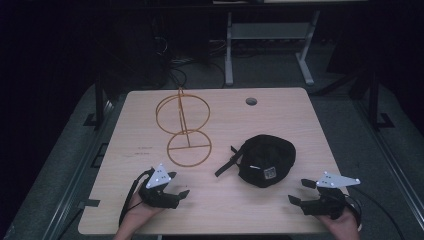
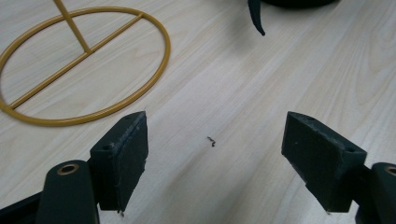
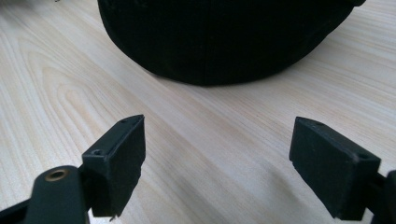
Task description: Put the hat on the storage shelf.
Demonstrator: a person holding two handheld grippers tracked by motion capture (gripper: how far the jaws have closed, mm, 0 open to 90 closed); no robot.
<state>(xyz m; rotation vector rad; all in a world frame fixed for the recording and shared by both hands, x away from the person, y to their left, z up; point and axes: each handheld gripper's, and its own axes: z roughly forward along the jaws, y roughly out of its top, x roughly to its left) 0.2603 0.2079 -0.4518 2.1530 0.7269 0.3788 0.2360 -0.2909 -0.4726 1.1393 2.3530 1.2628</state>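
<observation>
Two tools, both spread wide and holding nothing, so the risks here are all about the pickup. The right tool sits low on the counter just short of the black cap, which lies flat at centre-right with its strap trailing toward the gold wire stand. My guess is the soft fabric could bunch or slip if only the rim gets pinched. The left tool is near the stand's base ring; bump that and the tall, skinny frame probably tips. The loose strap could also snag on the wire if the cap gets dragged over.
</observation>
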